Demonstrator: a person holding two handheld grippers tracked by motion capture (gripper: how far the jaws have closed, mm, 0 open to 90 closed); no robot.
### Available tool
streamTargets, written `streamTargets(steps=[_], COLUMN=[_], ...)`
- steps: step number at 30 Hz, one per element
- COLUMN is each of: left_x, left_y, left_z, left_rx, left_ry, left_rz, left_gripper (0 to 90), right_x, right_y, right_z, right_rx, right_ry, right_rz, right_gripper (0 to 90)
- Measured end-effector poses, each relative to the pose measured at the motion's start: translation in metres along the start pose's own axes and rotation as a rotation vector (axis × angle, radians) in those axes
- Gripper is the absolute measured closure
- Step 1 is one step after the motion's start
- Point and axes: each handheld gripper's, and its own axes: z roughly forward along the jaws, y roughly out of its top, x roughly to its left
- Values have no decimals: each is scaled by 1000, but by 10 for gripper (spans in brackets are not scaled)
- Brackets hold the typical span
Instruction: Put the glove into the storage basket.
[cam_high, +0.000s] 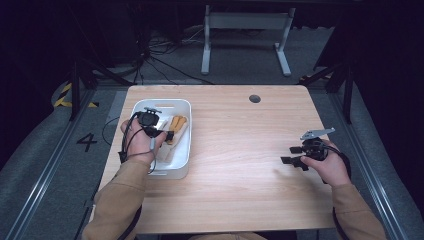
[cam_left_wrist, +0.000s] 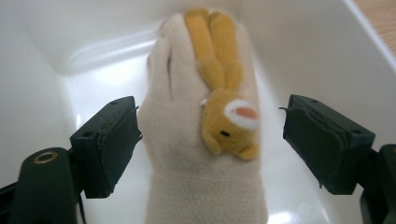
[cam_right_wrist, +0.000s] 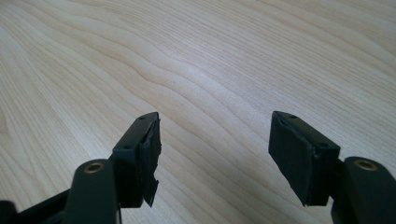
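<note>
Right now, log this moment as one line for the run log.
left tool: open, above cream glove with orange plush animal in white tub | right tool: open, empty, over wooden table

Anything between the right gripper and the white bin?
Nothing: in the high view only bare wooden table separates the right gripper from the white bin holding the cream mitten.
</note>
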Motion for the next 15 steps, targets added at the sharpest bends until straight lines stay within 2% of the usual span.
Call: streamTargets(steps=[6, 9, 12, 15], left_x=[-16, -27, -41, -57], left_y=[4, 4, 3, 1], left_z=[-20, -27, -33, -37], left_rx=[-54, -79, -103, -113], left_ry=[-16, -64, -94, -146], left_rz=[63, 90, 133, 186], left_gripper=[198, 209, 209, 223], right_x=[1, 1, 2, 3], right_y=[0, 1, 2, 2], right_z=[2, 2, 2, 2], right_rx=[4, 6, 0, 0], right_ry=[0, 3, 6, 8], right_rz=[-1, -5, -14, -17], right_gripper=[353, 353, 353, 352])
